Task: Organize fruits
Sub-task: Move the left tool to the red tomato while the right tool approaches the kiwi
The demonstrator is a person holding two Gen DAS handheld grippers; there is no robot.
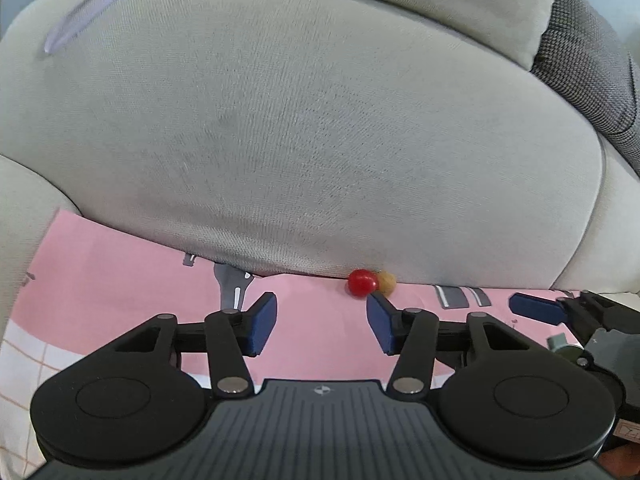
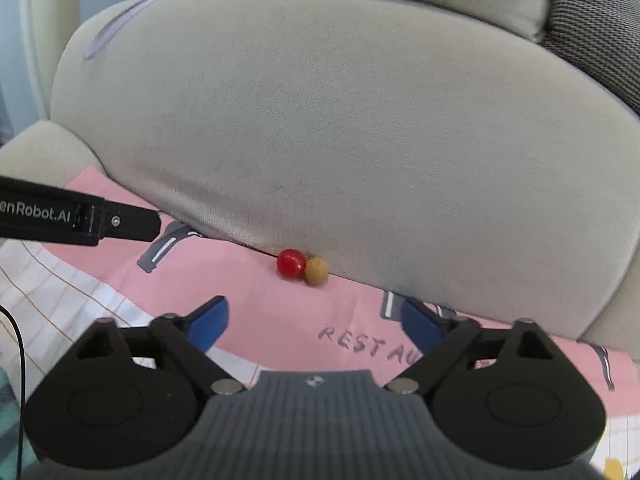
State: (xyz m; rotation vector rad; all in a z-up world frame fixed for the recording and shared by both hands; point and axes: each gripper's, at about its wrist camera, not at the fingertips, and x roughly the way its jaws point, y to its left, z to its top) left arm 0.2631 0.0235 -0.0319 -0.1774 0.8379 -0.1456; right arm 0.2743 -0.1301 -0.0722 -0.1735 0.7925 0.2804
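At twelve o'clock of the right gripper [image 2: 314,326], red fruit [image 2: 290,263] touched tan fruit [image 2: 316,270] against the cushion [image 2: 340,128]; both grippers' fingers apart, empty. Approach step; next, advance and close.

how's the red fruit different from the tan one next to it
The red fruit is glossy with a bright highlight; the tan fruit looks matte. The red one sits to the left and looks slightly bigger; the tan one sits to the right, tucked closer under the cushion. Both are small, round, touching, and rest on the pink cloth.
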